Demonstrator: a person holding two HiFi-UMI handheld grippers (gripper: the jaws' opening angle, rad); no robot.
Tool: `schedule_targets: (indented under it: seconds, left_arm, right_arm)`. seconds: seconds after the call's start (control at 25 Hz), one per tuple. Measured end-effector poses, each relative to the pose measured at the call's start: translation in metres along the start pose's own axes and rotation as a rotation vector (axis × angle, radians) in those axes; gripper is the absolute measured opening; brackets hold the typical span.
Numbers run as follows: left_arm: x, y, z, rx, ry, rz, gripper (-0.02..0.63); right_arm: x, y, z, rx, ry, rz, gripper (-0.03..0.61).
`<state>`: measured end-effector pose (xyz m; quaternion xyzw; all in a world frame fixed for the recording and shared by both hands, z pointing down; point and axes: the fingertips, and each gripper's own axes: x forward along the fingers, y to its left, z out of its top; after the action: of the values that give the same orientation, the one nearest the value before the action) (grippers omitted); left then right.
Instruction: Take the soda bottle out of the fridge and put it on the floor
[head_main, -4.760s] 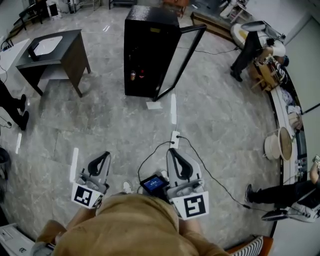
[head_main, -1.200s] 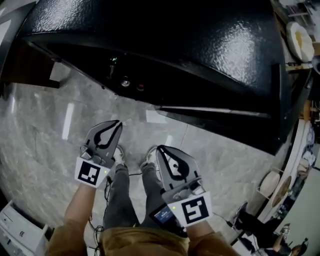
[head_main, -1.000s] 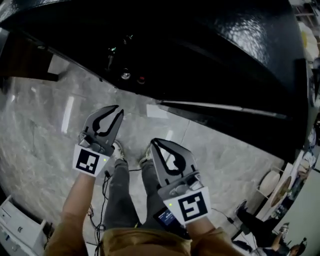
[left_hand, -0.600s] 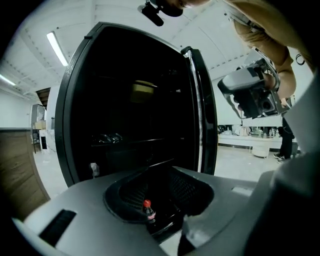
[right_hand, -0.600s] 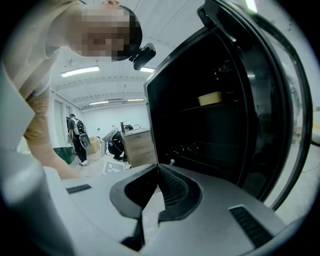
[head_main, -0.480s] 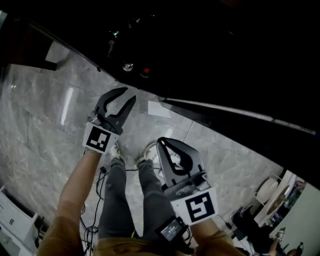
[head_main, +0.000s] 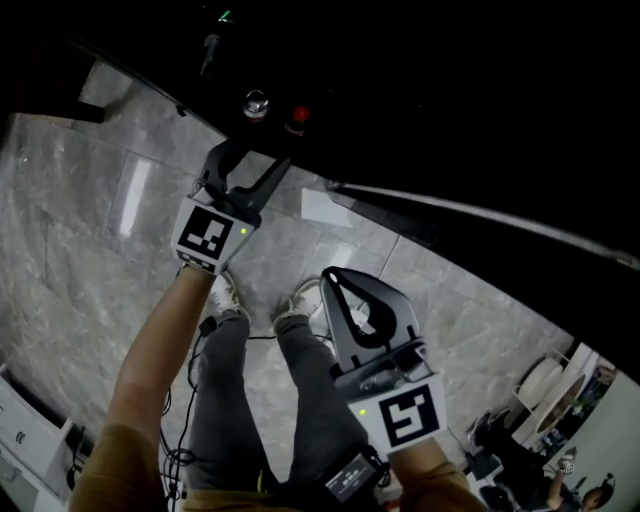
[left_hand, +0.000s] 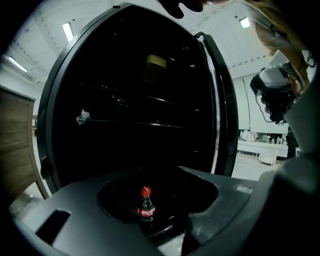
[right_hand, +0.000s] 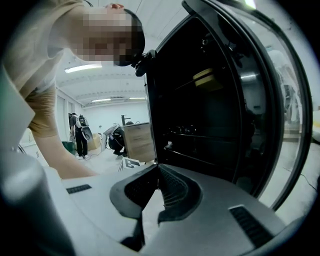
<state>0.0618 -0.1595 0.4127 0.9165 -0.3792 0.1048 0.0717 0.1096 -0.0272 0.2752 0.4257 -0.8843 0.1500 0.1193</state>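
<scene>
Your left gripper (head_main: 252, 160) reaches forward to the lower front edge of the open black fridge (left_hand: 52, 130). Its jaws stand apart and have just been opening, and they grip nothing. Through the gap between them, the left gripper view shows the soda bottle (left_hand: 146, 205). The bottle stands upright on the fridge's bottom level, with a red cap, a red label and dark contents. It is ahead of the fingertips and clear of both. In the head view the bottle's red cap shows just inside the dark cabinet, with a silver round top (head_main: 256, 102) just beside it on the left. What that top belongs to cannot be told. The left gripper's tips lie near both. A yellowish object (left_hand: 156, 62) sits on an upper shelf, well above the bottle. Your right gripper (head_main: 333, 277) is held back, closer to your body, over the grey marbled floor (head_main: 90, 200) and just beside your shoes (head_main: 290, 306). Its jaws are closed tip to tip with nothing between them. The right gripper view faces the fridge's front edge, with the glass door (right_hand: 272, 100) swung open on the right. A sheet of paper (head_main: 325, 207) lies on the floor between the two grippers, near the foot of the fridge.
</scene>
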Motion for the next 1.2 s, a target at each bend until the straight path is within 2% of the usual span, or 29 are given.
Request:
schedule_targets:
  seconds: [0.24, 0.4, 0.68, 1.08, 1.2]
  left_arm:
    - [0.031, 0.012, -0.045, -0.038, 0.016, 0.031, 0.207]
    - [0.049, 0.014, -0.068, -0.024, 0.037, 0.023, 0.228]
    - [0.074, 0.027, -0.091, -0.057, 0.034, 0.037, 0.255]
    - [0.112, 0.034, -0.119, -0.062, 0.093, 0.085, 0.279]
    - [0.120, 0.037, -0.130, -0.086, 0.102, 0.091, 0.282]
  right_arm:
    - [0.002, -0.015, -0.038, -0.015, 0.017, -0.021, 0.002]
    - [0.005, -0.025, -0.054, 0.000, -0.001, -0.060, 0.002]
    - [0.011, -0.041, -0.076, -0.001, -0.008, -0.072, 0.002]
    - [0.006, -0.066, -0.090, -0.019, -0.008, -0.110, 0.002]
    - [0.007, -0.073, -0.092, -0.017, -0.019, -0.130, 0.002]
